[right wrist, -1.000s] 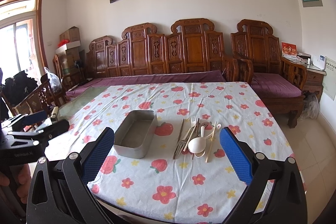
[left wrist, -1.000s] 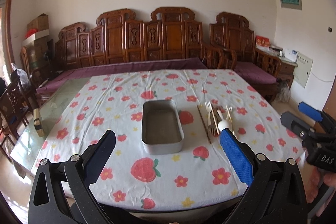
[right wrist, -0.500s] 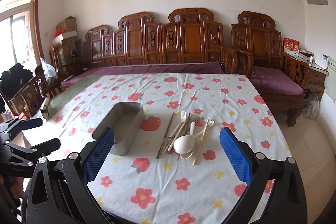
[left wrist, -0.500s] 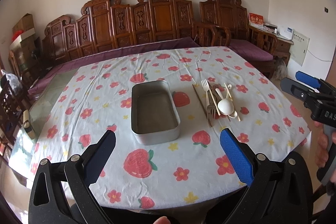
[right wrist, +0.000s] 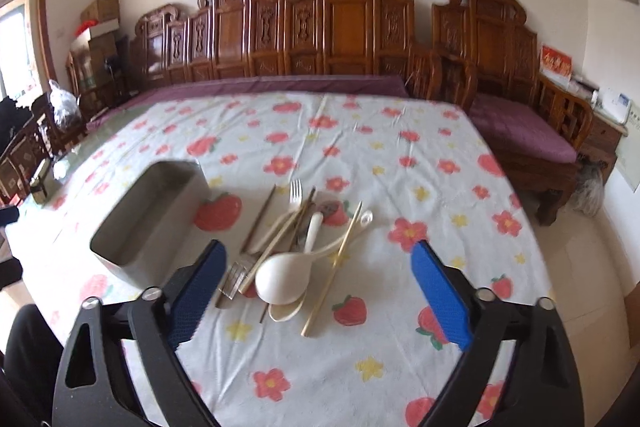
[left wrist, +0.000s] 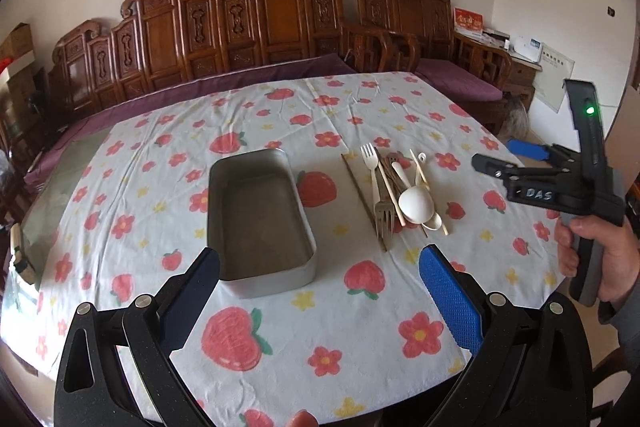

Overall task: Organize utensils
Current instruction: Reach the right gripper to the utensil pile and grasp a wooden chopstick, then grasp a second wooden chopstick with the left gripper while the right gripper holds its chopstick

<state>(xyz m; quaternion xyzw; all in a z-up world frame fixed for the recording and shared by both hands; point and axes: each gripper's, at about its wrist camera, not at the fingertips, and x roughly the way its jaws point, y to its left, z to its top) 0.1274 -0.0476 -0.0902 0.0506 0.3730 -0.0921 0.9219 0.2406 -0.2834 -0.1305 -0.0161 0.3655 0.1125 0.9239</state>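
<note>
An empty grey metal tray (left wrist: 258,215) sits mid-table on the flowered cloth; it also shows in the right wrist view (right wrist: 150,217). To its right lies a pile of utensils: a large cream ladle spoon (left wrist: 416,203) (right wrist: 284,277), cream fork (left wrist: 372,167) (right wrist: 295,193), metal fork (left wrist: 384,215), chopsticks (right wrist: 334,271) and brown sticks. My left gripper (left wrist: 320,267) is open and empty, above the tray's near end. My right gripper (right wrist: 316,271) is open and empty, hovering just short of the pile; it also shows in the left wrist view (left wrist: 506,155).
The table (left wrist: 360,347) carries a white cloth with red flowers and strawberries; bare glass shows at its left edge (left wrist: 52,195). A carved wooden bench (left wrist: 260,23) with purple cushions stands behind. A wooden chair (right wrist: 24,155) stands at the left.
Both grippers have moved forward and lower over the table. The tray and the utensil pile look closer. Neither gripper has taken hold of anything.
</note>
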